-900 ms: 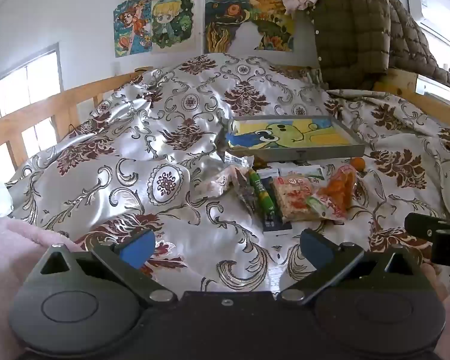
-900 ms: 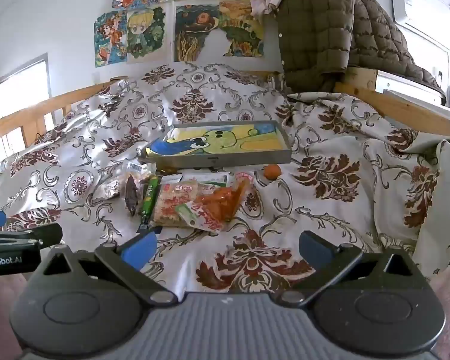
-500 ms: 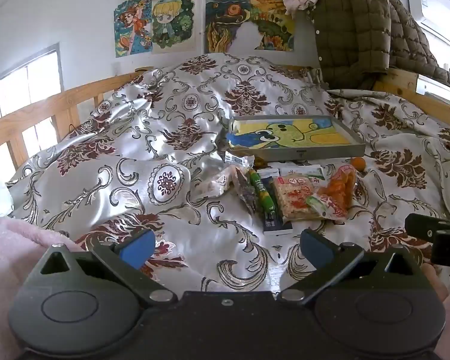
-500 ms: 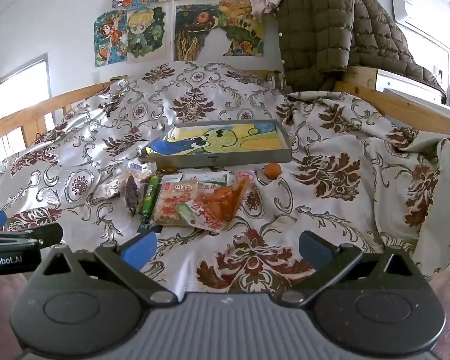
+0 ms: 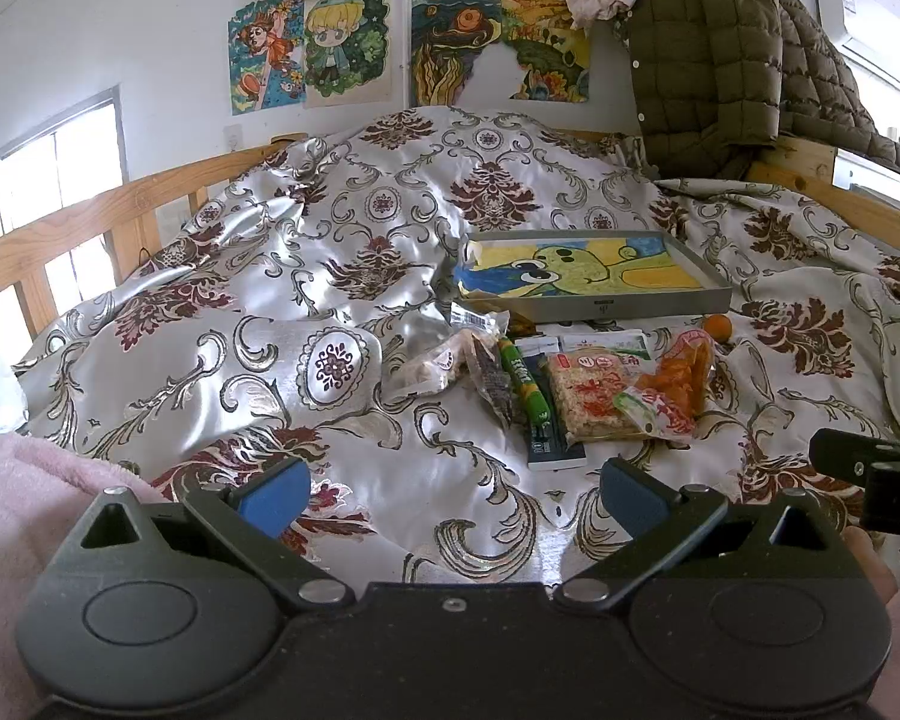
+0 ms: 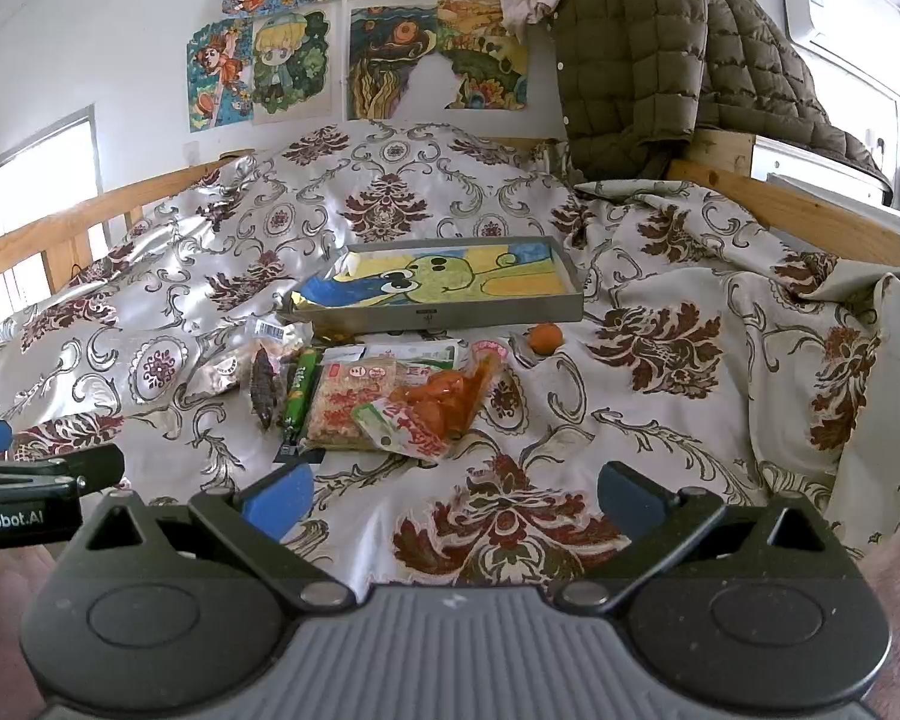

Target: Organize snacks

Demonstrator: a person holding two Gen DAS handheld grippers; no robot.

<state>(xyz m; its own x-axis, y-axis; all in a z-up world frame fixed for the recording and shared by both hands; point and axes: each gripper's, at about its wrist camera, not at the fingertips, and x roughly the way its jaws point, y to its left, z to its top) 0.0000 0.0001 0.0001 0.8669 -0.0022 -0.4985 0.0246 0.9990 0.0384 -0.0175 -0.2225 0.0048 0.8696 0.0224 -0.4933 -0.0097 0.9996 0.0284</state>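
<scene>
Snack packets lying clustered flat on the bed, small orange sitting just beside them, shallow grey tray resting behind, empty of snacks

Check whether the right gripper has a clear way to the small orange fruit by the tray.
Probably yes: the right gripper is open, and only bare bedspread lies before the orange fruit.

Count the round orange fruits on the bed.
1. A single small orange fruit lies on the bedspread just in front of the gray tray's right corner, right of the snack pile. More could be hidden under the packets.
</scene>
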